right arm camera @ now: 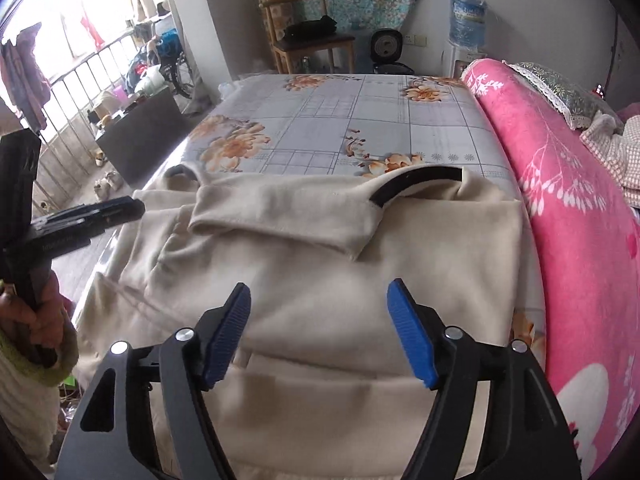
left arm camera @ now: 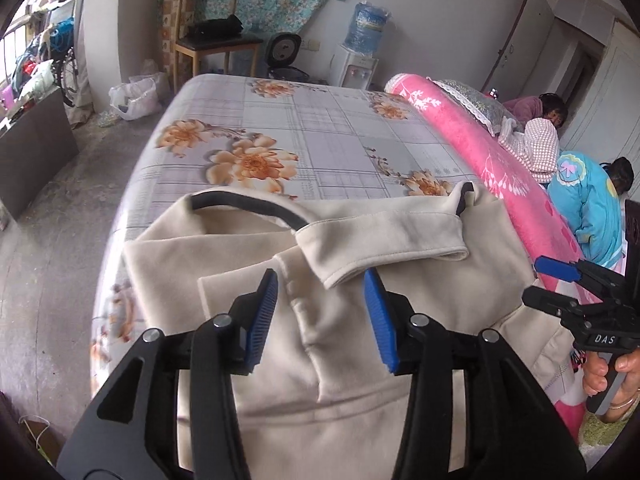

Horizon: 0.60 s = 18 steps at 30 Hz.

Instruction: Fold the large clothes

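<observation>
A large cream garment with black trim (left arm camera: pixel 344 320) lies on the near part of the bed, its sleeves folded across the top; it also shows in the right wrist view (right arm camera: pixel 320 272). My left gripper (left arm camera: pixel 322 280) is open just above the garment's middle, holding nothing. My right gripper (right arm camera: pixel 319 290) is open above the garment, holding nothing. In the left wrist view the right gripper (left arm camera: pixel 550 280) shows at the right edge, over the garment's right side. In the right wrist view the left gripper (right arm camera: pixel 132 206) shows at the left edge.
The bed has a grey floral sheet (left arm camera: pixel 280 128). A rolled pink blanket (right arm camera: pixel 560 200) runs along its right side. A wooden chair (left arm camera: pixel 212 36), a water dispenser (left arm camera: pixel 360 56) and white bags (left arm camera: pixel 134 96) stand beyond the bed. People sit at the far right (left arm camera: pixel 584 200).
</observation>
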Tool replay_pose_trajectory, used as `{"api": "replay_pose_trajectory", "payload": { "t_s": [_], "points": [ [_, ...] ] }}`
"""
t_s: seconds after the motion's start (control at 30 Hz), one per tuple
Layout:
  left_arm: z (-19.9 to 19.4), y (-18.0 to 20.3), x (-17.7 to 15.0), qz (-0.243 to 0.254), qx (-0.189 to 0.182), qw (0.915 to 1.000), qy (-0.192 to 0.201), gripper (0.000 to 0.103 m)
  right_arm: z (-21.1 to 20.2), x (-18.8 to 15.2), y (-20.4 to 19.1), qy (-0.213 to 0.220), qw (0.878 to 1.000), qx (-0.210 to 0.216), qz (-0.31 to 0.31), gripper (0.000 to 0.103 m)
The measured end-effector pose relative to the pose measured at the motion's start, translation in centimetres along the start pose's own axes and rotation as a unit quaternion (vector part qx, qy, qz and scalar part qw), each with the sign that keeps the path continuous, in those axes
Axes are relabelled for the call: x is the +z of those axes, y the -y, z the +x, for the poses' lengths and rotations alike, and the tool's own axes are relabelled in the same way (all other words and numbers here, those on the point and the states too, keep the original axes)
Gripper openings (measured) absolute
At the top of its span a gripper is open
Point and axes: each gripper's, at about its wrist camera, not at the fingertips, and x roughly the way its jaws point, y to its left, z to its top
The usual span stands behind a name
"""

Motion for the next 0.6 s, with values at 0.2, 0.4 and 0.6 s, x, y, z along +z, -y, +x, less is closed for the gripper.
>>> {"api": "replay_pose_trajectory", "payload": {
  "t_s": [0.2, 0.4, 0.6],
  "points": [
    [-7.1, -3.7, -5.8, -0.046, 0.019, 0.9985, 0.025, 0.049, -1.4, -5.3, -2.2, -0.019, 0.999, 0.040, -0.002, 0.083],
    [-8.7, -5.7, -11.6, -0.068, 0.051, 0.9961, 0.023, 0.050, -0.3, -8.2, -3.7, -0.025, 0.998, 0.057, 0.002, 0.083],
    [-7.6, -6.4, -13.6, -0.077, 0.075, 0.9938, 0.028, 0.049, 2.8, -9.1, -4.1, -0.059, 0.997, 0.047, -0.015, 0.083]
  ]
}}
